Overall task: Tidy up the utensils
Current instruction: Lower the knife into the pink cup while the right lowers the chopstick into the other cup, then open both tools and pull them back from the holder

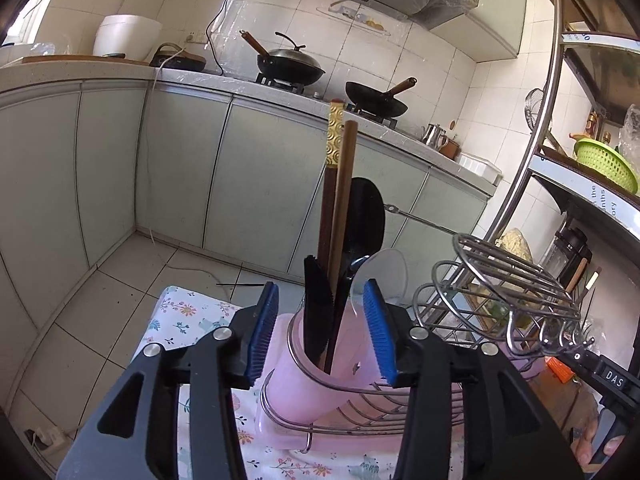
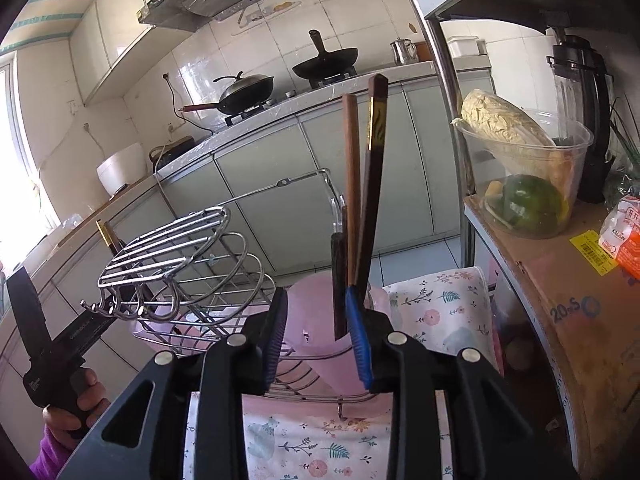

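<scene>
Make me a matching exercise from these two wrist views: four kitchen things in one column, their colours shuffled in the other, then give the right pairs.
Things:
1. Utensil cup
2. Basket on the shelf at right
3. Rice cooker on the counter
4. Pads on the left gripper fingers

Colours:
A. White
B. Blue
C. Pink
D. Green

Pairs: 1-C, 2-D, 3-A, 4-B
</scene>
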`<state>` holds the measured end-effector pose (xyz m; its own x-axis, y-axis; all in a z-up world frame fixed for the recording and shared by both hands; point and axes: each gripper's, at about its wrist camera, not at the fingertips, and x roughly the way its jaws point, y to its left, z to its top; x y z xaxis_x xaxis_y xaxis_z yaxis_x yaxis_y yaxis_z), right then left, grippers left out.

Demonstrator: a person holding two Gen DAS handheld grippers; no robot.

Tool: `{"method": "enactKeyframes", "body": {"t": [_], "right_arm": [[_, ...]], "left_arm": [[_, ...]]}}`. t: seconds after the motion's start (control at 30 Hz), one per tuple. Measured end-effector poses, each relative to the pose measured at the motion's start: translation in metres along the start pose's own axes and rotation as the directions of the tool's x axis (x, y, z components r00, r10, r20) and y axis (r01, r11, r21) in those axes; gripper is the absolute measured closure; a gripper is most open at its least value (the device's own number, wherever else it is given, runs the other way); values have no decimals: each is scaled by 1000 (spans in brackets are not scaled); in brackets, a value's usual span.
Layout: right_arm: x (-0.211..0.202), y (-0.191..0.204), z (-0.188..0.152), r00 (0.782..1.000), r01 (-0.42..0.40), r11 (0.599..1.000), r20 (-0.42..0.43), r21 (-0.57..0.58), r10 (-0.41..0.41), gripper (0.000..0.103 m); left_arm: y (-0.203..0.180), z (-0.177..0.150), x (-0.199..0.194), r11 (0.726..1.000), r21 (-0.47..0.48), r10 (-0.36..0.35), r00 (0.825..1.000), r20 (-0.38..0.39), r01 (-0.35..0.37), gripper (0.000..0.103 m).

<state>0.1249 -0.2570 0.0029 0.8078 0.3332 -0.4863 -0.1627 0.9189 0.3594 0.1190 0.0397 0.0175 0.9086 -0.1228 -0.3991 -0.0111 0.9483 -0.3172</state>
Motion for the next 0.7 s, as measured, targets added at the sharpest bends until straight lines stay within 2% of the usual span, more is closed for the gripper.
{"method": "enactKeyframes", "body": {"t": [0.33,0.57,0.7], "right_arm": [[-15,4,-8,1000,23,1000,-16,-10,-24,73],[-24,13,-23,1000,10,1000,-13,6,-10,73],[-32,25,-29,1000,16,1000,6,-13,-16,73]], "left_arm": [[-6,-2,-24,1000,15,4,1000,19,-5,55],[-17,-10,-45,999,41,1,1000,-25,0,55],[-23,-13,-62,999,43,-15,1000,-23,16,55]]}}
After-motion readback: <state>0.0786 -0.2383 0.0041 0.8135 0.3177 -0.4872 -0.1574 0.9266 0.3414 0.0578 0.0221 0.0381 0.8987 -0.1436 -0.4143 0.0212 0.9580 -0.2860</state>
